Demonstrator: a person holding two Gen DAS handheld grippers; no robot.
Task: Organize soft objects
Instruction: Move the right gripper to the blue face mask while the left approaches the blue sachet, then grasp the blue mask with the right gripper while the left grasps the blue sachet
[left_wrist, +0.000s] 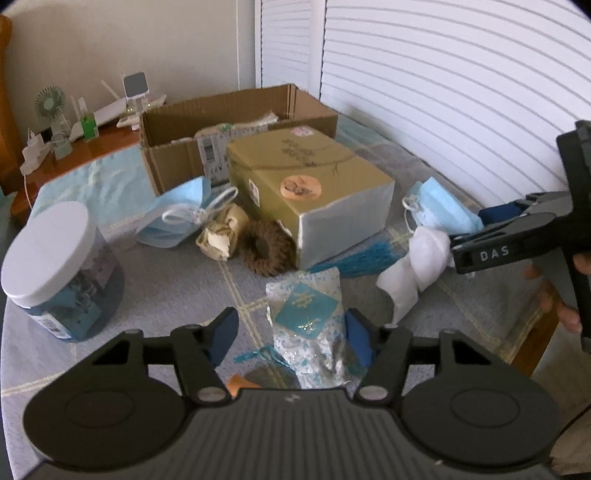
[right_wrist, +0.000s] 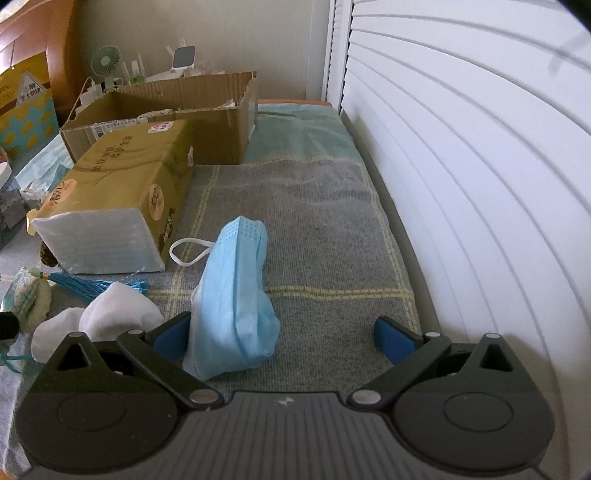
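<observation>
Grey plaid cloth (left_wrist: 155, 295) over table, bunched teal cloth at far end. Open cardboard box (left_wrist: 236, 122) at back, contents hard to read, pale paper-ish bits only. Olive tissue pack (left_wrist: 306, 192) lying just in front of box, silver end facing near side.

Left gripper (left_wrist: 291, 332): jaws partly open, straddling blue-white patterned sachet (left_wrist: 306, 325). Sachet between the 2 blue pads; right pad at sachet's edge, contact unclear; left pad apart w/ clear gap. Lower part of sachet hidden behind gripper body; orange bit beside it cut off, unidentifiable.

Right gripper (right_wrist: 288, 332): jaws wide open, blue face mask (right_wrist: 236, 295) lying on cloth between them, tight against left pad, right pad well apart. Mask's near end hidden under gripper body. Same gripper seen side-on in left wrist view at right edge, a hand (left_wrist: 557, 295) on its handle, fingers only partly visible.

White-lidded jar (left_wrist: 59, 273) at left, label blurred. 2nd blue mask (left_wrist: 177, 214) w/ knotted loops near box, left view only. White soft cloth pieces (left_wrist: 417, 266) just beside right gripper tip; in right wrist view same pieces (right_wrist: 110, 310) at lower left. Brown scrunchie (left_wrist: 266, 251) touching tissue pack's end, mostly hidden in right view. Cream fabric bundle (left_wrist: 221, 232) beside scrunchie. Teal tassel (left_wrist: 362, 258) between pack and white pieces.

Small fan (left_wrist: 50, 103) + desk clutter on far wooden surface, too small to tell apart.
</observation>
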